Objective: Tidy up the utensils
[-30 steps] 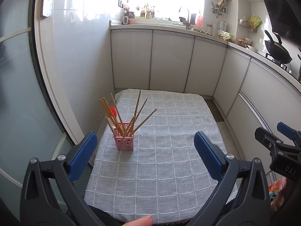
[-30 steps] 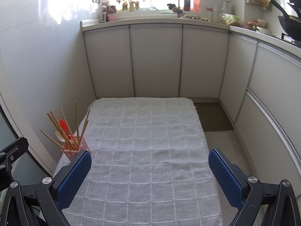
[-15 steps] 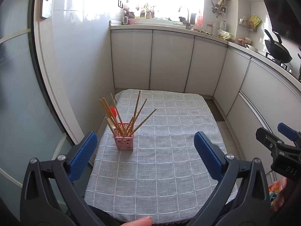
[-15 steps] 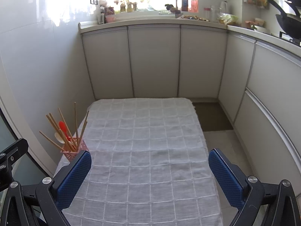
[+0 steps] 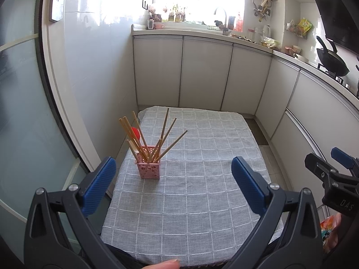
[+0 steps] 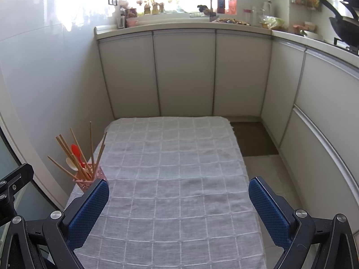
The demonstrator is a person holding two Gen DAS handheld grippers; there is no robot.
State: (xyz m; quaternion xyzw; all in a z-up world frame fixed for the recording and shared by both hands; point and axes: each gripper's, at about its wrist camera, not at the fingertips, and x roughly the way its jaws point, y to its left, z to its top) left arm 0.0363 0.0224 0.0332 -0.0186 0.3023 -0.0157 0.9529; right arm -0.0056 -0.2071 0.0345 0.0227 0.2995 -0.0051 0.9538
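Left gripper (image 5: 171, 179) with fingers (image 5: 98, 186) spread wide and empty, held above the near end of the bench (image 5: 202, 201); right gripper (image 6: 179, 206) likewise wide open with nothing between its fingers (image 6: 89, 210). Ahead of the left fingers and slightly to their left stands the holder (image 5: 149, 168), a small pink pierced box near the bench's left edge, with chopsticks (image 5: 166, 132) fanned out of its top alongside a red spoon (image 5: 135, 132) and a pale spoon (image 5: 132, 145). From the right fingers the same holder (image 6: 86, 182) lies just past the left finger, well off centre.

Handling, as judged: the chopsticks are thin, stiff, light and smooth, likely to slip or pivot in a loose pinch; a hold on the upper shaft, clear of the neighbours, looks best. The holder appears light and top-heavy, so a sideways pull on one stick may tip it; steadying it low on its walls with the other fingers would help. The crossed sticks crowd one another and hinder a clean single pick.

Beyond, the checked cloth (image 6: 175, 157) is otherwise bare. Cabinets (image 6: 184, 71) close the far end and right side. The wall left of the holder leaves little room for approach from that side.
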